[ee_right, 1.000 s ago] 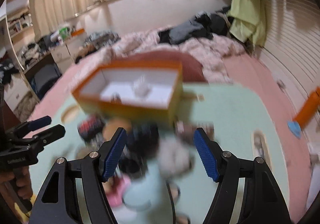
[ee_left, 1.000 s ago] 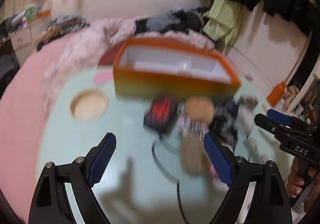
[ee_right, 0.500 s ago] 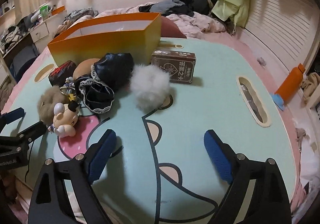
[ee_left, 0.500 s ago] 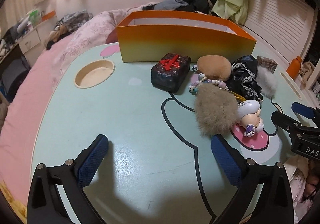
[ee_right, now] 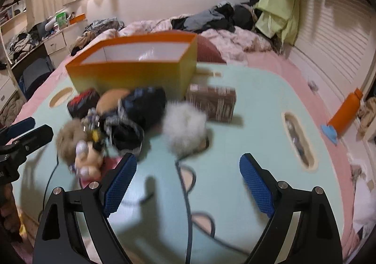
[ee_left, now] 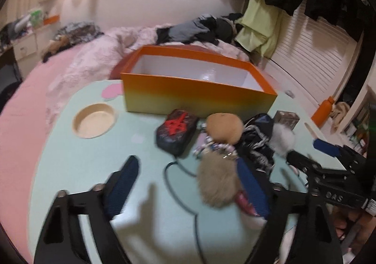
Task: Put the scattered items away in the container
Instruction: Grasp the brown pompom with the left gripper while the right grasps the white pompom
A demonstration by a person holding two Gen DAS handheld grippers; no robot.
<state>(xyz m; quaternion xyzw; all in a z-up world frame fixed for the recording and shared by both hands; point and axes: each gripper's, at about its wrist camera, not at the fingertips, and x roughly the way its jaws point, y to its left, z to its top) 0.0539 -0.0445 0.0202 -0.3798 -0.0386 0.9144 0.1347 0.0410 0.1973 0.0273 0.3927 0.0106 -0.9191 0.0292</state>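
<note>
An open orange box (ee_left: 199, 94) (ee_right: 141, 73) stands at the back of the mint table (ee_left: 82, 165). In front of it lie a black pouch with a red sign (ee_left: 176, 132), a tan plush (ee_left: 224, 130), black lacy cloth (ee_right: 141, 108), a white pompom (ee_right: 185, 130), a brown card box (ee_right: 212, 104), a brown pompom (ee_left: 217, 184) and a small doll (ee_right: 89, 160). My left gripper (ee_left: 188, 179) is closing; the brown pompom sits just inside its right finger, not pinched. My right gripper (ee_right: 188, 170) stands open and empty just short of the white pompom.
A round recess (ee_left: 94, 120) is sunk in the table's left part and a long slot (ee_right: 298, 139) in its right part. An orange bottle (ee_right: 345, 113) stands off the table to the right. A bed with heaped clothes (ee_left: 199, 28) lies behind.
My left gripper's jaws have narrowed and it has shifted right, so the brown pompom is now by its right finger. My right gripper has come closer to the white pompom. No item moved.
</note>
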